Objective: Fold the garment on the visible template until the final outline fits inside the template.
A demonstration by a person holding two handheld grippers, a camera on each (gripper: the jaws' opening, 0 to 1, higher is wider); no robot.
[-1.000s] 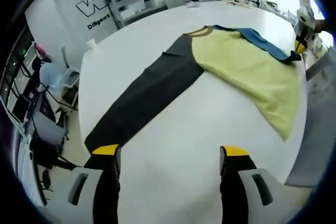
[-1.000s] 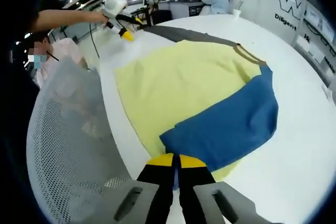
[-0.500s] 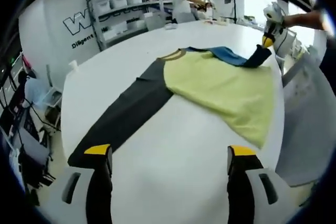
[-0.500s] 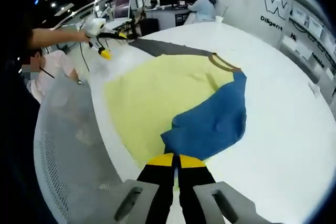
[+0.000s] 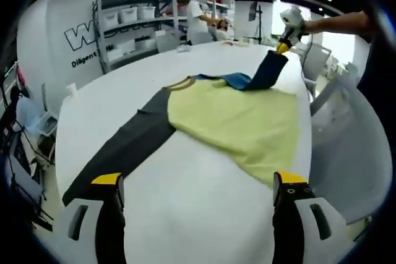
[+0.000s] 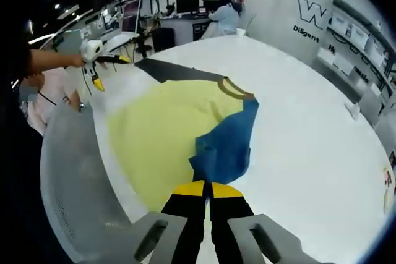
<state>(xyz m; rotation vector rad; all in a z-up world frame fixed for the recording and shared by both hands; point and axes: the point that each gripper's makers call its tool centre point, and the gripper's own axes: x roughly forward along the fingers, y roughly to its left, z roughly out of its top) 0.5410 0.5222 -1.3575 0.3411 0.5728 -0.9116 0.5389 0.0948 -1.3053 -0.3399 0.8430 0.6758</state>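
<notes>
Two grippers at work over one soft long-sleeved shirt, yellow-green in the body (image 5: 247,125), with one dark grey sleeve (image 5: 127,143) and one blue sleeve (image 6: 226,143), spread on a round white table (image 5: 204,202). Limp, light cloth by the look of it, likely to drape, wrinkle and slide on the smooth top; best taken at a cuff, hem or edge, not mid-panel.

Right gripper (image 6: 209,191), low centre of the right gripper view, jaws pressed together on the cuff end of the blue sleeve, lifting it off the table so that it hangs in a fold over the yellow-green body. Same gripper seen upper right in the left gripper view (image 5: 283,46), blue sleeve trailing down from it.

Left gripper (image 5: 199,183) at the bottom of the left gripper view, jaws spread wide, gripping nothing, poised over bare table. Grey sleeve running from centre frame down to lower left, its cuff just beside the left jaw; yellow-green hem near the right jaw. No template outline discernible on the table.
</notes>
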